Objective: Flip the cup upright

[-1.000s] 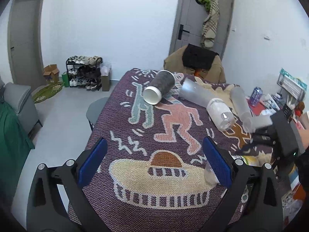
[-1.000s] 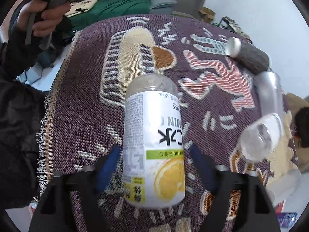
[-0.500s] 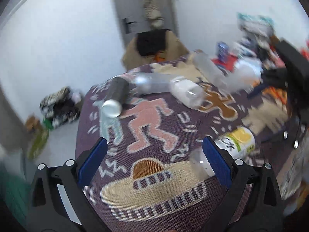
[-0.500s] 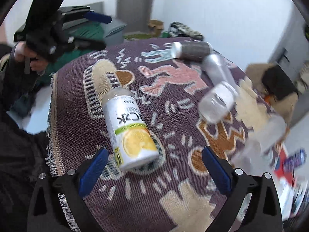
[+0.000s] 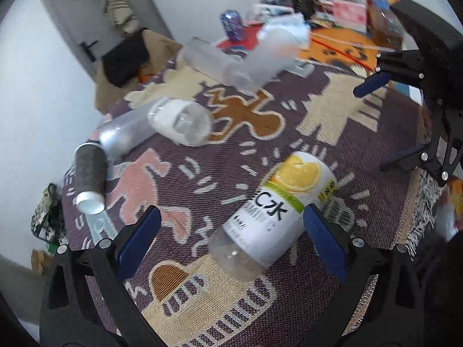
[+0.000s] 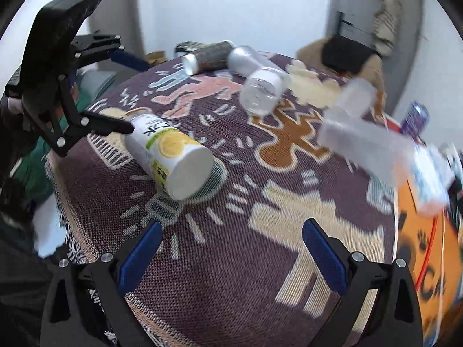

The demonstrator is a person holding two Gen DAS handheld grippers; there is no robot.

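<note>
- My left gripper (image 5: 230, 241) is spread wide, nothing pinched — the lemon cup (image 5: 275, 214) lies on its side between its fingers, clear end toward me, flat base pointing away to the right.
- My right gripper (image 6: 231, 253) is also spread and empty; only the blanket (image 6: 231, 260) shows between its blue pads.
- From the right gripper, the lemon cup sits ahead and to the left, white base facing me.
- The left gripper's lower finger (image 6: 107, 125) looks to reach that cup's far end; I cannot tell whether it touches.
- Farther ahead of the left gripper lies a clear cup (image 5: 181, 121) on its side, a silver cup (image 5: 121, 136) just behind it.
- Far left — a dark cup (image 5: 89, 179), also tipped over.
- Farthest ahead, two frosted cups (image 5: 240, 60) lie crossed, blurred.
</note>
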